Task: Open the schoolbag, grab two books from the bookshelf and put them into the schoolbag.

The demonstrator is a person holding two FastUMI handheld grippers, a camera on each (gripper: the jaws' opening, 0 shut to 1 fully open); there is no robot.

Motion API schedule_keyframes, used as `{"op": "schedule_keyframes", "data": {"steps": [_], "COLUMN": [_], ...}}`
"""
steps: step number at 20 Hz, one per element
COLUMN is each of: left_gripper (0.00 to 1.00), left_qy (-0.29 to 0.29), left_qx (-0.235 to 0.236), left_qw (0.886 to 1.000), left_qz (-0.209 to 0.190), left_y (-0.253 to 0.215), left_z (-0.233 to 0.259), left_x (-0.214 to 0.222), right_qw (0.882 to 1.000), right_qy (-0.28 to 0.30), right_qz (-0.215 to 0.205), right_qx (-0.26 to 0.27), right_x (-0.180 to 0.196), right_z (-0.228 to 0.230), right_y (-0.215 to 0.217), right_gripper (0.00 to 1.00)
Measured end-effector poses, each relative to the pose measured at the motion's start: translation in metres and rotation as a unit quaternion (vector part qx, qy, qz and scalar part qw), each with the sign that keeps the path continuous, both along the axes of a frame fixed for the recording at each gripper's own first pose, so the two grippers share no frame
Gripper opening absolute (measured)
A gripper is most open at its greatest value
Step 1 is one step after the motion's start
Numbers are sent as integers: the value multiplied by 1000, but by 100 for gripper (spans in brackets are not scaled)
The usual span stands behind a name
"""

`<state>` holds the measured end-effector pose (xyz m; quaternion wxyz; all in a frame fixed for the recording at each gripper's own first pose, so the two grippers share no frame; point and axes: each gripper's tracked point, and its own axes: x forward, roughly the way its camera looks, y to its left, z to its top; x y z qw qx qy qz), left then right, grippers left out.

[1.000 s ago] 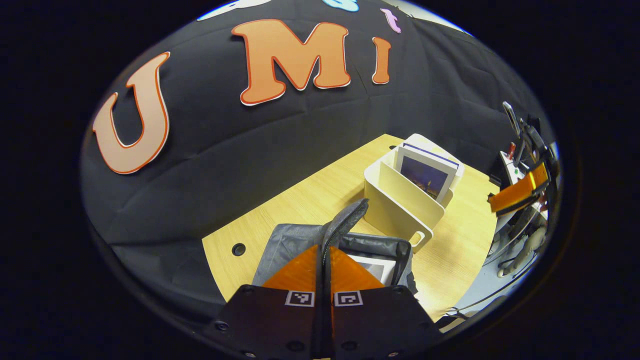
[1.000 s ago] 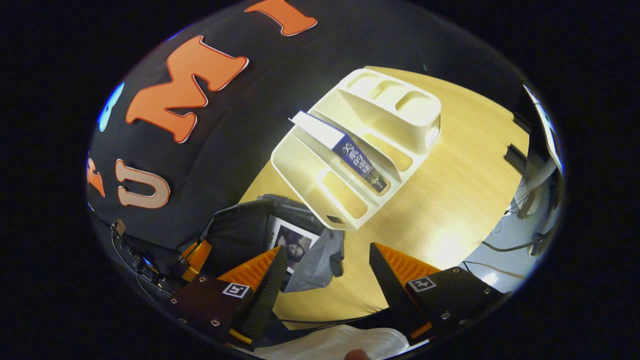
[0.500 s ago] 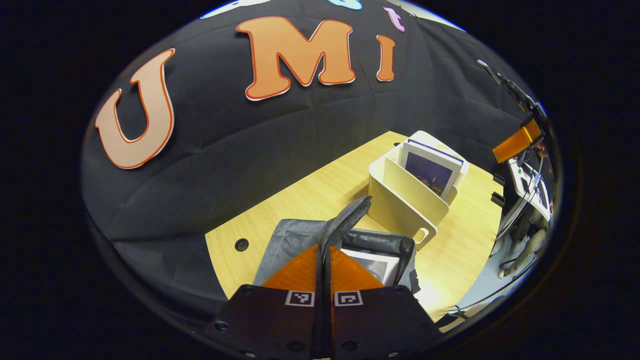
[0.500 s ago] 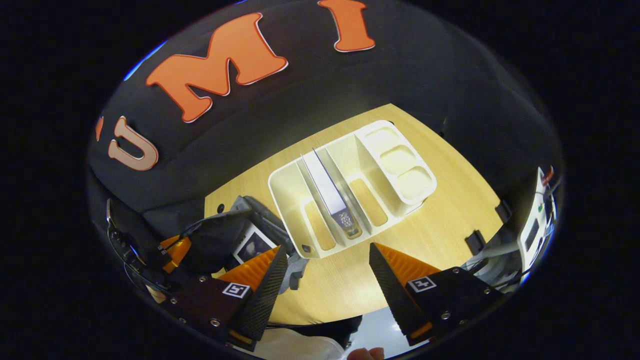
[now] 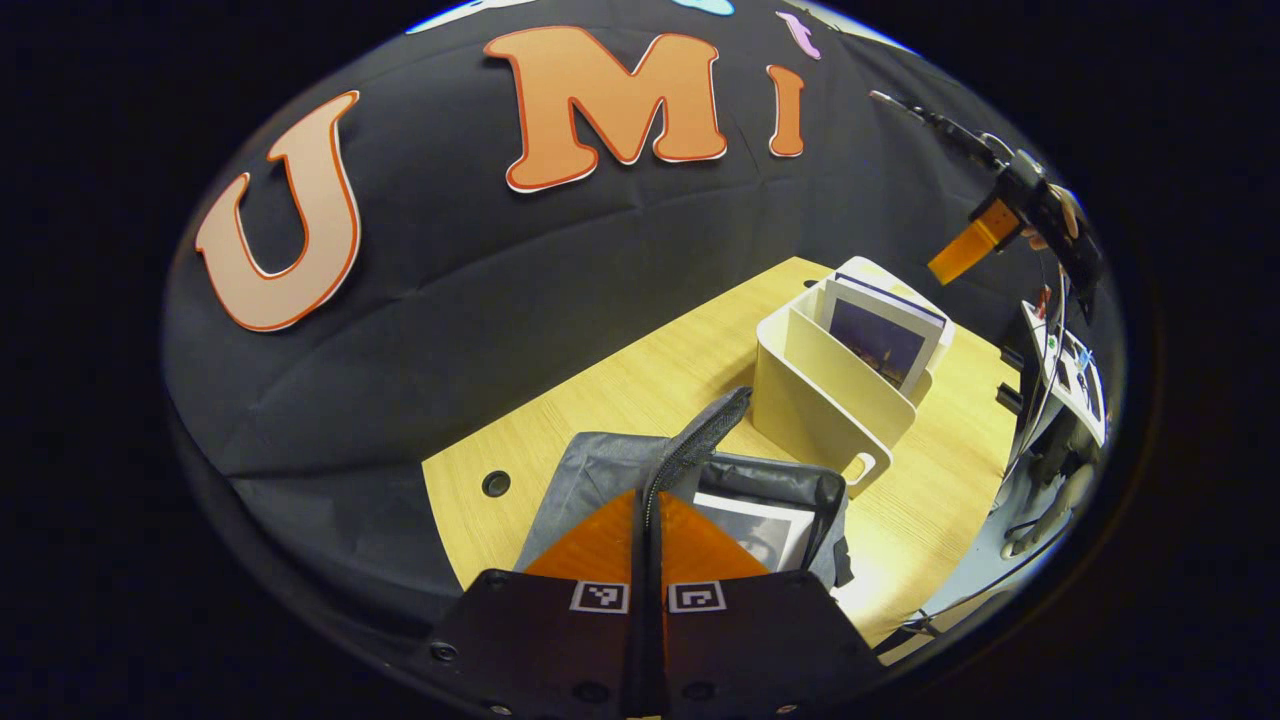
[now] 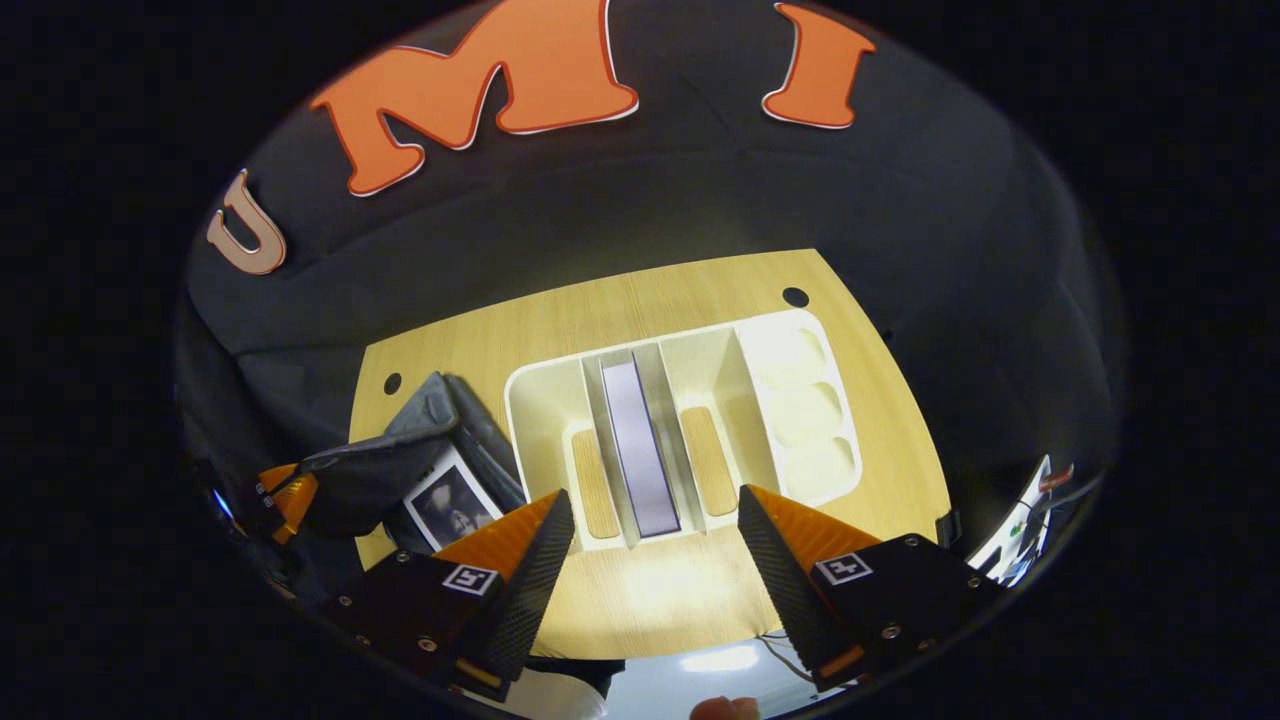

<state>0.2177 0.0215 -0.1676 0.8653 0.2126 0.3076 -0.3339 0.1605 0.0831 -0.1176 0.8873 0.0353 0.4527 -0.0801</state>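
Observation:
The grey schoolbag (image 5: 590, 480) lies open on the wooden table, one book (image 5: 755, 528) inside it. My left gripper (image 5: 648, 505) is shut on the bag's flap (image 5: 705, 440), holding it up. A cream bookshelf (image 5: 830, 415) stands beyond the bag with a book (image 5: 880, 340) upright in it. In the right gripper view the bookshelf (image 6: 540, 420) lies straight ahead, the book (image 6: 640, 445) in its middle slot seen from above. My right gripper (image 6: 650, 510) hangs open above the shelf's near edge. The schoolbag (image 6: 400, 460) and its book (image 6: 448, 505) are at lower left.
The wooden table (image 6: 690, 290) has a cable hole at each back corner (image 6: 795, 297). The shelf's right part holds several shallow cups (image 6: 805, 400). Equipment and cables stand past the table's right edge (image 5: 1060, 400). My right gripper (image 5: 985, 235) shows far off, high above the shelf.
My right gripper has swung round and risen, now squarely over the bookshelf, still open. The left gripper keeps the flap held, shifting only slightly.

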Motion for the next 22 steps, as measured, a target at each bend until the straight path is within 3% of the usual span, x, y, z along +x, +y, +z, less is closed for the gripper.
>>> {"op": "schedule_keyframes", "data": {"steps": [6,10,15,17,18,19,20,21,22], "left_gripper": [0,0,0,0,1,1,0,0,0], "left_qy": [13,18,23,24,24,25,25,25,25], "left_qx": [6,9,8,10,10,10,10,10,9], "left_qw": [1000,1000,1000,1000,1000,1000,1000,1000,1000], "left_qz": [8,9,9,9,8,8,7,6,6], "left_y": [6,7,8,9,9,9,9,8,9], "left_z": [-7,-9,-13,-14,-14,-14,-15,-15,-15], "left_x": [2,3,4,6,6,6,5,6,5], "right_qw": [998,997,995,994,993,993,992,992,992], "right_qy": [50,70,91,100,105,109,111,112,113], "right_qz": [33,31,31,31,35,35,35,35,32], "right_qx": [-25,-24,-28,-36,-39,-40,-40,-40,-39], "right_x": [38,58,68,68,68,67,67,68,69], "right_z": [-39,-58,-74,-79,-82,-84,-85,-85,-88], "right_y": [-3,-3,-6,-10,-11,-11,-11,-11,-9], "right_gripper": [100,99,100,92,94,72,74,69,49]}}
